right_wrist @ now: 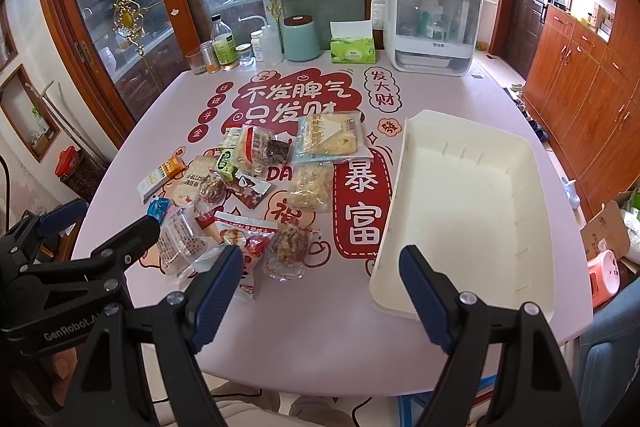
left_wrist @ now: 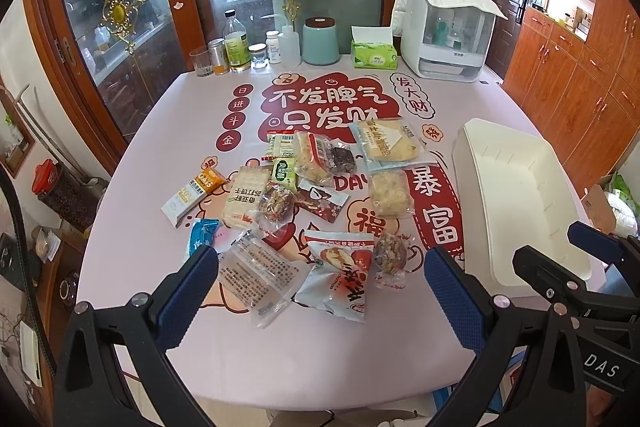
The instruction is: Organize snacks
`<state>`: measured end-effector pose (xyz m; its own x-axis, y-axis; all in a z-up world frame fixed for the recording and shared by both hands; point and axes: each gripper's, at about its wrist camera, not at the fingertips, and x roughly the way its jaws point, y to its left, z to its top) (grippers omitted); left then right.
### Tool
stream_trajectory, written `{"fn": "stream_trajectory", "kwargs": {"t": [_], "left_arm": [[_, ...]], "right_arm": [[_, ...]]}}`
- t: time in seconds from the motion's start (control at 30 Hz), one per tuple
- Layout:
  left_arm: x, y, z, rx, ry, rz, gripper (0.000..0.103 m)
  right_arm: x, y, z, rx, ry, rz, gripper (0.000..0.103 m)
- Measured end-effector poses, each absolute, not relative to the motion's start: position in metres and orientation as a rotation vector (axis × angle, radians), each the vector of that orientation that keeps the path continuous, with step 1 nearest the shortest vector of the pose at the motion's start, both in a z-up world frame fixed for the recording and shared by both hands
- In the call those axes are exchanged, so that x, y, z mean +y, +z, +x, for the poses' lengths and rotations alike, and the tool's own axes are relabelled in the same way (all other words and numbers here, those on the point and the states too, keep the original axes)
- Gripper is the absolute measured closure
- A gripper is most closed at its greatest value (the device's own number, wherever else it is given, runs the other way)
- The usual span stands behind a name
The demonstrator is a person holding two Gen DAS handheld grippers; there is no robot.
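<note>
Several wrapped snacks lie in a loose pile (left_wrist: 304, 195) in the middle of the pink table (left_wrist: 320, 355); the pile also shows in the right wrist view (right_wrist: 256, 187). An empty white bin (left_wrist: 520, 203) stands at the right, seen larger in the right wrist view (right_wrist: 468, 215). My left gripper (left_wrist: 320, 295) is open and empty above the near snacks, over a red-and-white packet (left_wrist: 340, 275). My right gripper (right_wrist: 320, 295) is open and empty near the table's front edge, between the pile and the bin. It also shows in the left wrist view (left_wrist: 560, 255).
Bottles and jars (left_wrist: 244, 51), a teal canister (left_wrist: 320, 41), a green tissue box (left_wrist: 374, 53) and a white appliance (left_wrist: 444, 35) line the table's far edge. Glass doors stand behind, wooden cabinets (right_wrist: 588, 83) to the right, a cardboard box (right_wrist: 608, 227) on the floor.
</note>
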<state>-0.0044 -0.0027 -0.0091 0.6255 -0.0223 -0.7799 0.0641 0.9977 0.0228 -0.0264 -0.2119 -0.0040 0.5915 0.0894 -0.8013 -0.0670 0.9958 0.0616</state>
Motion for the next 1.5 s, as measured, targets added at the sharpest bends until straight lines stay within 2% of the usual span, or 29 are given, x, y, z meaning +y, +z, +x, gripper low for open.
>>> {"fn": "stream_trajectory", "kwargs": {"t": [0.5,0.83,1.23,1.33,1.5], "left_arm": [[-0.002,-0.014,-0.01,0.897,-0.053,0.048,0.001],[0.037,0.0,0.013,0.897,-0.067,0.075,0.001],[0.148,0.008,0.069,0.901,-0.011,0.168,0.001],[0.177,-0.004,0.089,0.897,0.012,0.257,0.001],[0.221,-0.052,0.13,1.004,-0.036,0.3,0.001]], "right_arm": [[-0.203,-0.006,-0.026,0.935,0.091,0.025,0.022],[-0.178,0.001,-0.016,0.919,0.09,0.047,0.022],[-0.1,0.002,0.019,0.964,0.119,0.074,0.022],[-0.083,-0.009,0.031,1.008,0.123,0.092,0.022],[-0.05,-0.041,0.051,1.057,0.149,0.058,0.022]]}}
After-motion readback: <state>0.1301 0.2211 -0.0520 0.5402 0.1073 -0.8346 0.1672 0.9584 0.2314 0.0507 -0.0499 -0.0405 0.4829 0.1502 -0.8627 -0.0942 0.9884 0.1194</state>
